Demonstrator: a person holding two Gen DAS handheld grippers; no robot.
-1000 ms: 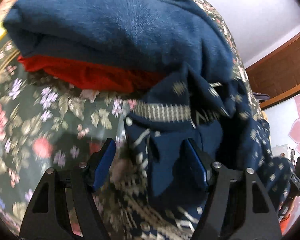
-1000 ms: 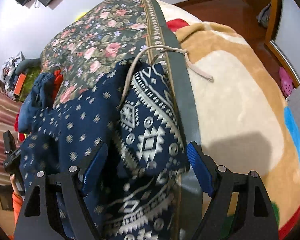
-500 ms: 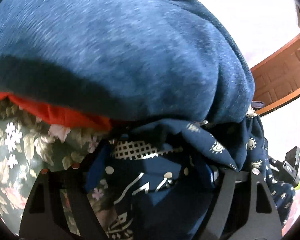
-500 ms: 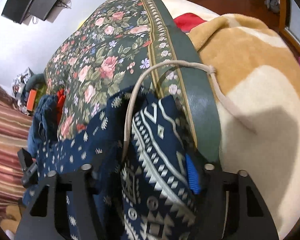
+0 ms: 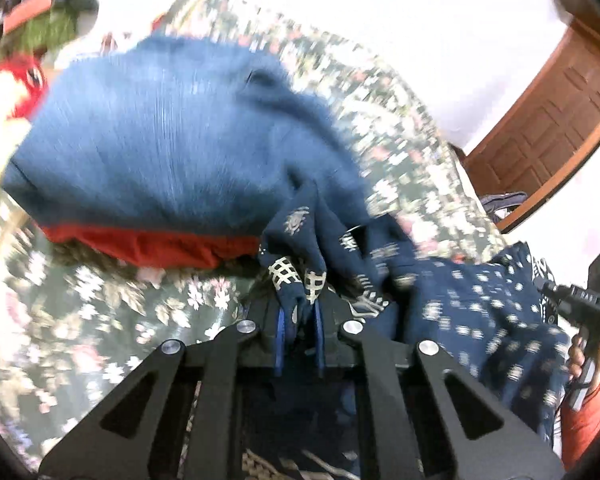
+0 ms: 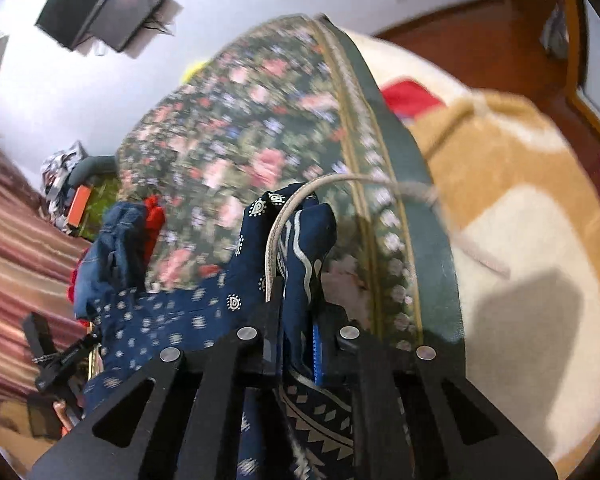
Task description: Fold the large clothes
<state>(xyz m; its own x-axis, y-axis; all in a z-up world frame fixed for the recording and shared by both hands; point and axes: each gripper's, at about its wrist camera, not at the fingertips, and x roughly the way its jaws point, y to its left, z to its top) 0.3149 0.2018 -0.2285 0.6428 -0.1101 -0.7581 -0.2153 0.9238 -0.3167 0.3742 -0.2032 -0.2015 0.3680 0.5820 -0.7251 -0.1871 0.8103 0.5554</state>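
Note:
A navy garment with a white pattern (image 5: 480,312) lies across the floral bedspread (image 5: 100,304). My left gripper (image 5: 299,322) is shut on a bunched edge of it, just in front of the folded pile. My right gripper (image 6: 294,326) is shut on the other end of the garment (image 6: 300,236), where a beige drawstring (image 6: 284,224) loops out toward the blanket. The garment hangs between both grippers, lifted off the bed. The right gripper's body shows at the far right of the left wrist view (image 5: 580,300).
A folded blue garment (image 5: 172,148) lies on a red one (image 5: 156,244) behind the left gripper. A tan and cream blanket (image 6: 520,240) covers the bed to the right. A wooden door (image 5: 548,120) and a wall TV (image 6: 104,20) are beyond.
Both grippers closed on the navy garment and lifted it. The left gripper pulled back from the blue pile. The right gripper raised its end with the drawstring.

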